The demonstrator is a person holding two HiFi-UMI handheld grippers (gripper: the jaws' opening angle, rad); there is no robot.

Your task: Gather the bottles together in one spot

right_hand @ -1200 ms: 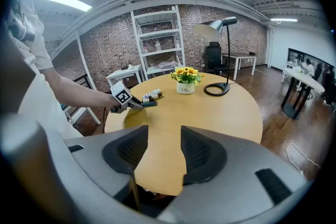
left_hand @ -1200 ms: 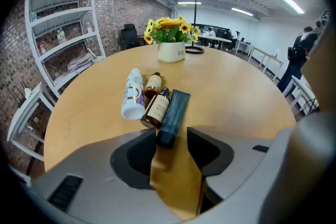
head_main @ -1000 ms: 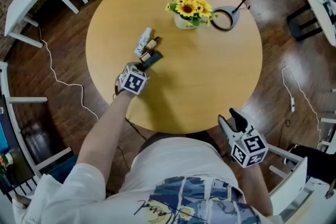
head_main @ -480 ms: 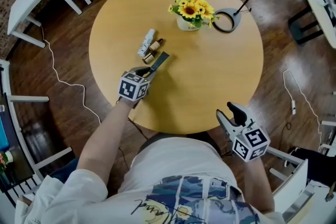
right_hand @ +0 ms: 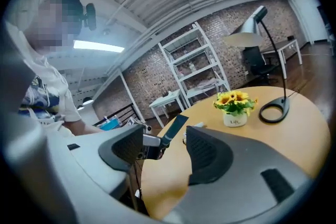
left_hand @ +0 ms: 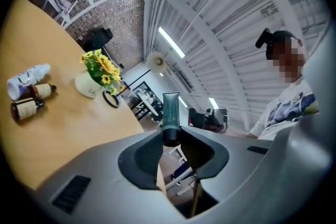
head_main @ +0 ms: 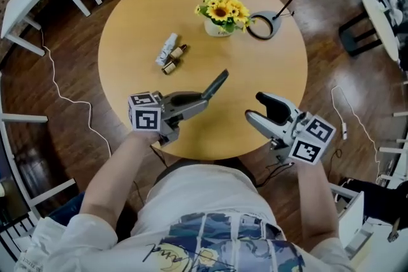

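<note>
Head view, round table [head_main: 268, 73] with the flower pot [head_main: 217, 26] as reference. Left of the pot and somewhat nearer the person lie a white bottle [head_main: 166, 49], a brown bottle [head_main: 176, 54] and a second brown bottle [head_main: 169, 67], all on their sides in one close cluster; the ring base of a lamp [head_main: 262, 22] sits just right of the pot.

The left gripper [head_main: 201, 99] is on the person's side of the pot, its jaws closed tight on the capped end of a dark tube [head_main: 216, 84]; the tube juts out beyond the jaws, roughly level and clear of the tabletop, its flat end aimed towards the pot and well apart from the bottle cluster; the left gripper view shows the same grip on the tube [left_hand: 170, 105], with the pot and the three bottles off to its left.

The right gripper [head_main: 254, 108] is further from the pot, over the table's near edge to the right of the tube; its jaws have just been opening and stand wide with nothing gripped; in the right gripper view the tube [right_hand: 175, 128] shows in the gap but lies well beyond the pads.
</note>
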